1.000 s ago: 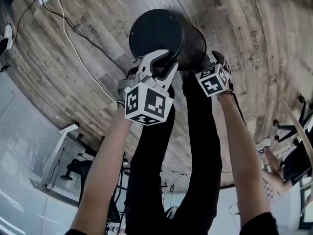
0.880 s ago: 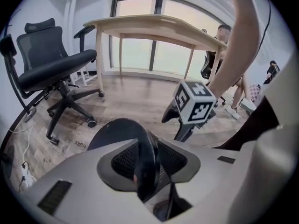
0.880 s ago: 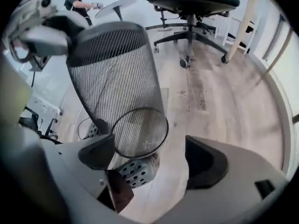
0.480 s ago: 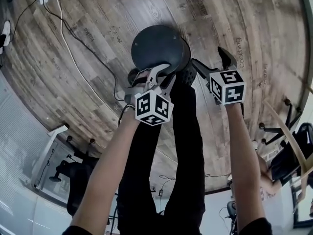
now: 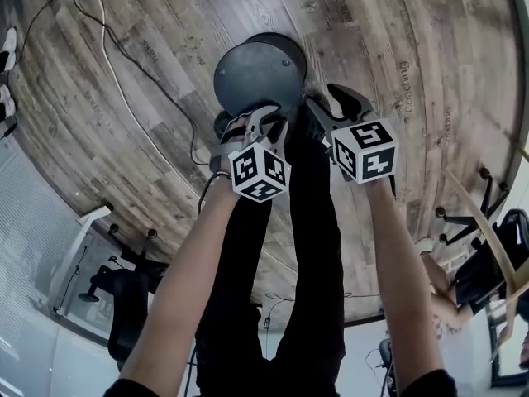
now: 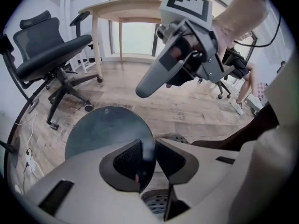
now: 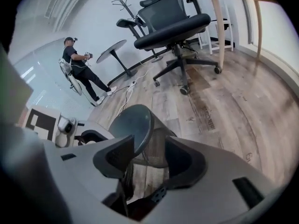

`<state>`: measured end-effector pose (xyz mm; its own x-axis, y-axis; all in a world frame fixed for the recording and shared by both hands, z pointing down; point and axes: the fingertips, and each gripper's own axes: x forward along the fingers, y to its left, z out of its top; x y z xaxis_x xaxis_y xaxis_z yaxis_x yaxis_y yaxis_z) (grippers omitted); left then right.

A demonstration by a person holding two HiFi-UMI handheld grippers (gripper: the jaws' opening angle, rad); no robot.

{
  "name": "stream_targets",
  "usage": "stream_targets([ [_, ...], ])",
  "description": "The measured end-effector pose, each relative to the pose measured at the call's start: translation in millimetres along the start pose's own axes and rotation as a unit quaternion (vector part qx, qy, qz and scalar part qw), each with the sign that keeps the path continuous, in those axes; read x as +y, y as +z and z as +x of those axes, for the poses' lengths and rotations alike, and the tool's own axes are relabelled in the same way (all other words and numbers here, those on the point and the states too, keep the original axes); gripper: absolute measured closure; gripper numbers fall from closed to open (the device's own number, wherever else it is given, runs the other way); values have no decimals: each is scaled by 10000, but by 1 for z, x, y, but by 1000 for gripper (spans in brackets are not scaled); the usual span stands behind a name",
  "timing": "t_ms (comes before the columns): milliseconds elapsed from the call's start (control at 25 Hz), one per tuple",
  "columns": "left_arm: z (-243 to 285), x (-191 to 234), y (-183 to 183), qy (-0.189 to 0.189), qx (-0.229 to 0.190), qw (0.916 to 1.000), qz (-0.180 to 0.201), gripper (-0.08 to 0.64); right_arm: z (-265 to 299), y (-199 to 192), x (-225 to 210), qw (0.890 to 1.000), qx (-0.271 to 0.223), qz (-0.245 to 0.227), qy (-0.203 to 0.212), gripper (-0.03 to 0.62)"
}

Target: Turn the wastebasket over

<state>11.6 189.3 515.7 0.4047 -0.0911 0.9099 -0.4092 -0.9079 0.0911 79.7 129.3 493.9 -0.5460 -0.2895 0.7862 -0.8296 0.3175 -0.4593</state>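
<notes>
The black mesh wastebasket [image 5: 258, 71] stands on the wooden floor with its solid round bottom [image 6: 105, 133] facing up. My left gripper [image 5: 263, 127] pinches the near edge of that bottom between its pads and has kept closing on it; in the left gripper view the edge sits between the jaws of the left gripper [image 6: 148, 156]. My right gripper [image 5: 333, 104] hovers beside and above the basket, clear of it. Its jaws have just been closing with nothing between them. In the right gripper view the wastebasket [image 7: 140, 127] lies beyond the parted jaws of the right gripper [image 7: 149, 161].
The wearer's black-trousered legs [image 5: 281, 288] stand just behind the basket. A white cable [image 5: 124, 73] runs over the floor at the left. An office chair [image 7: 175, 29] and a wooden table [image 6: 121, 8] stand nearby. Another person [image 7: 81, 71] is far off.
The basket has come down with its bottom turned up. My right gripper has let go of it, risen and narrowed its jaws. The left gripper sank with the basket.
</notes>
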Motion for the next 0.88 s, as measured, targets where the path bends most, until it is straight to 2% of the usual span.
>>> stream_targets([
  [80, 4, 16, -10, 241, 71, 9997, -39, 505, 9, -9, 2, 9999, 161, -45, 12, 393],
  [160, 6, 34, -17, 358, 129, 9993, 4, 505, 13, -12, 1, 9997, 215, -94, -25, 407],
  [360, 5, 44, -22, 128, 233, 9995, 190, 500, 18, -12, 6, 9992, 289, -283, -35, 443],
  [560, 2, 45, -19, 163, 229, 9996, -26, 502, 13, -3, 8, 9988, 299, -376, -138, 462],
  [720, -27, 46, -2, 235, 69, 9996, -108, 502, -9, 13, 19, 9977, 224, -620, -165, 491],
  [880, -79, 51, 23, 368, -157, 9986, -336, 505, -45, 39, 43, 9967, 162, -781, -147, 499],
])
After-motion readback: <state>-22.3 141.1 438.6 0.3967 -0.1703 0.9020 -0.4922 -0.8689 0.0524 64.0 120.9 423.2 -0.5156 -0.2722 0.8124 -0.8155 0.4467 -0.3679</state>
